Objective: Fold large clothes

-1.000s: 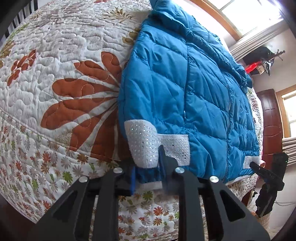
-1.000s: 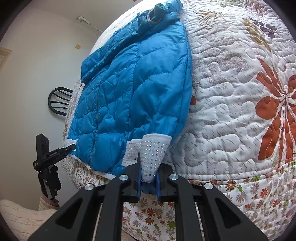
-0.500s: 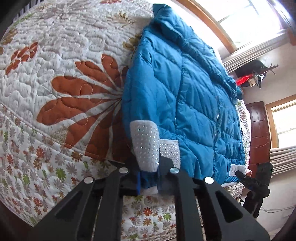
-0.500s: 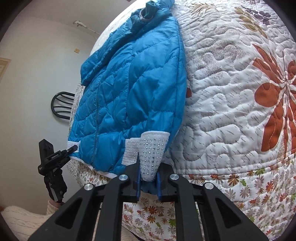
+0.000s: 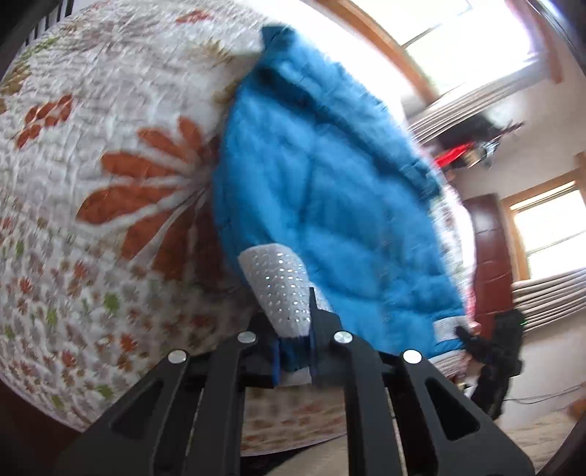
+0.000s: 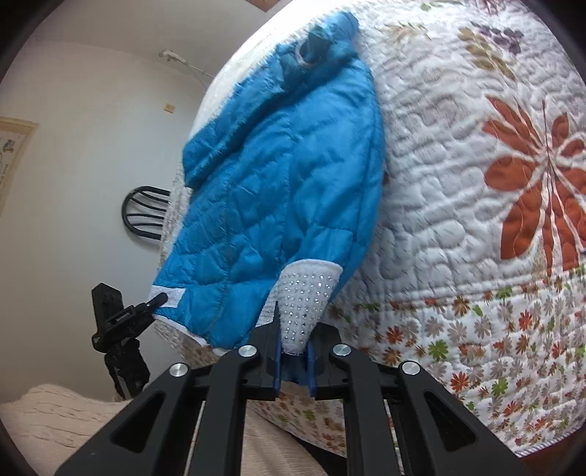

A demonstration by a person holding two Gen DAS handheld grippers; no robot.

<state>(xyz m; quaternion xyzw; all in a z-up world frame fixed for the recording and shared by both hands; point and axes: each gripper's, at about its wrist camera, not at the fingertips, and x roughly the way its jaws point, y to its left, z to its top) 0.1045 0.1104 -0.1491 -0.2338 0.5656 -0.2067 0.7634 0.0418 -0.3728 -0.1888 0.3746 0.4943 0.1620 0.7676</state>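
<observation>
A blue quilted jacket (image 5: 329, 190) lies front up on a floral quilt (image 5: 110, 110), collar at the far end. My left gripper (image 5: 293, 340) is shut on the white studded cuff (image 5: 282, 289) at the jacket's near left corner. In the right wrist view the same jacket (image 6: 278, 175) shows, and my right gripper (image 6: 293, 351) is shut on the other studded cuff (image 6: 307, 293). Each view shows the opposite gripper pinching its corner: the right gripper (image 5: 465, 335) at the far right, the left gripper (image 6: 157, 300) at the far left. The left wrist view is blurred.
The quilt (image 6: 457, 183) drops over the bed's near edge below both grippers. A black chair (image 6: 143, 216) stands by the wall beyond the bed. A dark wooden door (image 5: 487, 249) and bright windows (image 5: 457, 22) are on the other side. Cream knitted fabric (image 6: 55, 421) lies at lower left.
The left jaws have closed tight on the cuff. Both grippers have risen, lifting the cuffs and the jacket's near edge off the quilt.
</observation>
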